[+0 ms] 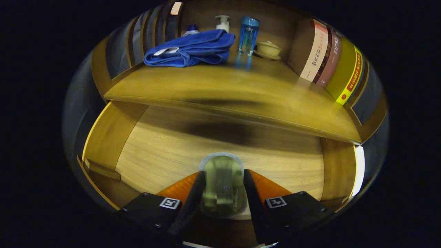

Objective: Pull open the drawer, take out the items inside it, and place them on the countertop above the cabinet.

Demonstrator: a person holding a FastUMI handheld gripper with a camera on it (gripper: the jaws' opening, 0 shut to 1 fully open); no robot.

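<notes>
Your gripper (222, 193) has its two black fingers (193, 199) closed to a narrow gap against the sides of a pale green, translucent, round-topped container (222, 182), holding it over the light wooden floor of the open drawer (165, 144). Ahead at twelve o'clock runs the brown wooden countertop (220, 93). On it you have a folded blue towel (191, 50) at eleven o'clock, a white pump bottle (223, 22) and clear blue bottle (248, 34) at twelve, a small lidded cream bowl (268, 49) just right of them, and upright books (330, 58) at one o'clock.
</notes>
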